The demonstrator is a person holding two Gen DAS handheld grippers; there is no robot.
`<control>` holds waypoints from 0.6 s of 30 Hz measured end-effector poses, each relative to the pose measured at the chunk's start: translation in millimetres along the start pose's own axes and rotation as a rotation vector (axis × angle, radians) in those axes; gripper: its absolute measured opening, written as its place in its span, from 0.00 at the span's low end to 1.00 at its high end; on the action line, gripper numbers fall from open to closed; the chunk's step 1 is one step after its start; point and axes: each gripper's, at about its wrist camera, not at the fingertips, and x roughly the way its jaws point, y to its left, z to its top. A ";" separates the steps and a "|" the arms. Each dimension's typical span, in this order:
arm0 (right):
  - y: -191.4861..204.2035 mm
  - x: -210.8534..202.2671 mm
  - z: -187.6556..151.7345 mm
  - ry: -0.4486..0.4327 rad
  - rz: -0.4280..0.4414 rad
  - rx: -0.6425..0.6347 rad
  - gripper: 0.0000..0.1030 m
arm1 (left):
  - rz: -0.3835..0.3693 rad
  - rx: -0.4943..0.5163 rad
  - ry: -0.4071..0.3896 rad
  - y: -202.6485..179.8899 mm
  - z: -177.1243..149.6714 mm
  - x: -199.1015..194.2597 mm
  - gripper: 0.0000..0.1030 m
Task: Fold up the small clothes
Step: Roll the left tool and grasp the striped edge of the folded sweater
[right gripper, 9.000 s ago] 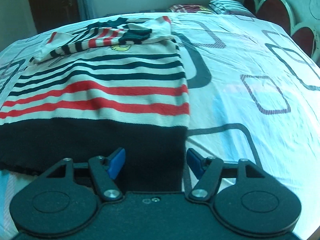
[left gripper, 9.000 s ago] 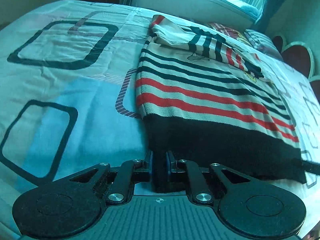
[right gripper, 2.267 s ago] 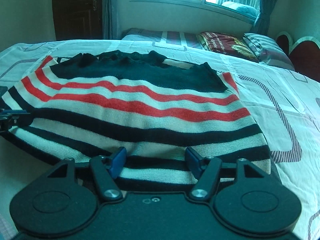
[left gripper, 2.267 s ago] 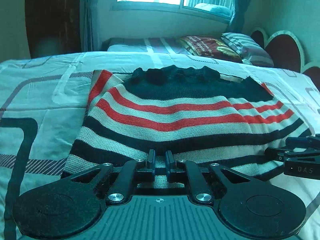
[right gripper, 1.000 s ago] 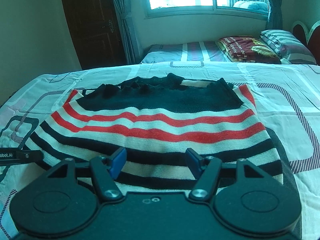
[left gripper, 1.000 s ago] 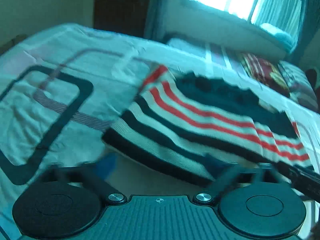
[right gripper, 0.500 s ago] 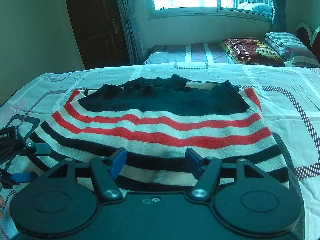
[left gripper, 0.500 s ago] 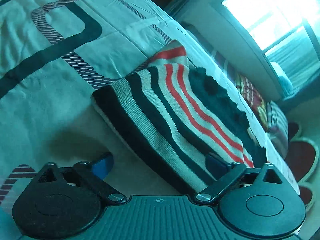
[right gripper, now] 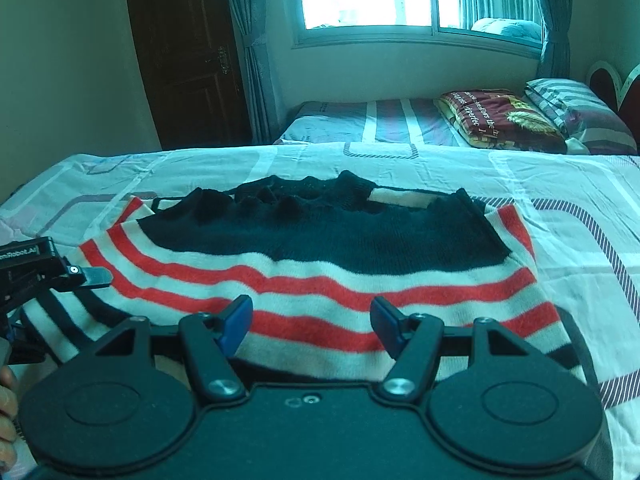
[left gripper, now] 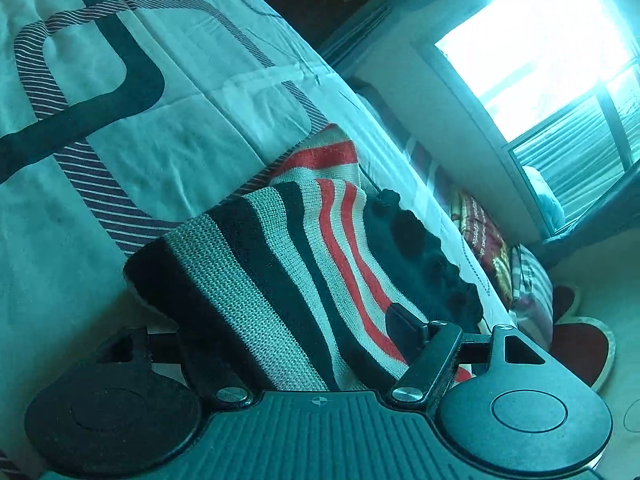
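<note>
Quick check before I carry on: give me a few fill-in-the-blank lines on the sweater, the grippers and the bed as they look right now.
1. The striped sweater lies on a ____ with a patterned sheet.
2. The left gripper straddles the sweater's folded ____ corner, jaws closing.
3. The right gripper, pads apart, hovers at the sweater's near ____.
4. The sweater's dark band lies on ____ of the stripes.

Missing words: bed; left; edge; top
</note>
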 end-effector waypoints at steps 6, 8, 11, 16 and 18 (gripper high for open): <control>9.4 16.9 -1.3 0.029 -0.037 -0.064 0.61 | 0.025 -0.039 -0.004 7.0 2.1 -2.4 0.34; 12.3 26.5 -10.7 0.062 -0.048 -0.102 0.62 | 0.025 0.001 -0.020 1.1 0.4 -5.5 0.27; 11.1 26.2 -12.6 0.053 -0.045 -0.100 0.63 | 0.026 0.073 -0.043 -9.8 0.3 -10.0 0.22; 8.3 22.9 -12.1 0.047 -0.035 -0.082 0.62 | -0.026 0.259 -0.117 -45.8 -0.7 -28.8 0.19; 4.9 20.2 -10.2 0.045 -0.021 -0.054 0.62 | -0.065 0.381 -0.134 -70.2 -5.5 -33.4 0.18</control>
